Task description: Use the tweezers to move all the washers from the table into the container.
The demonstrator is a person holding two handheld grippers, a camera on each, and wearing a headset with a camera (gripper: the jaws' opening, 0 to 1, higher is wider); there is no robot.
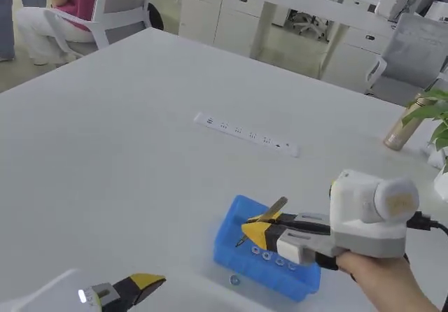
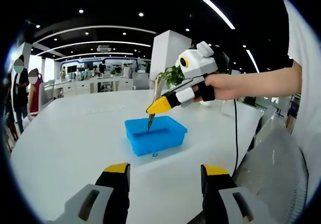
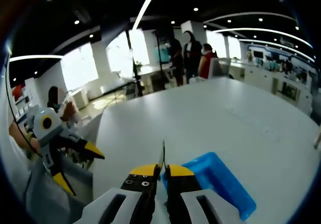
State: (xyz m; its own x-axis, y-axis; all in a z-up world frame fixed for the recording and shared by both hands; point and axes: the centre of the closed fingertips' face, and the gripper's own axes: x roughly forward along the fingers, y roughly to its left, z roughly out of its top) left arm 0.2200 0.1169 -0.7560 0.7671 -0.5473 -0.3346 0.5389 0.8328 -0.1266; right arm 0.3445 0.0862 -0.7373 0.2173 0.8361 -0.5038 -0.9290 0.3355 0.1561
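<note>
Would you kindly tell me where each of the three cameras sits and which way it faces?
Head view: on the headset, looking forward and down at the table and blue container; the person's hand holds the right tool.
Left gripper view: on the left tool, facing across the table toward the container; its open jaws rise below.
Right gripper view: on the right tool, looking along jaws shut on the tweezers.
All three show the container.

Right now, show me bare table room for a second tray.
Widest free patch: the table between the power strip and the left gripper, out to the left edge. A bare band also lies beyond the power strip. Crowded: near right, where the right gripper holds tweezers over the blue container, a washer beside it.
</note>
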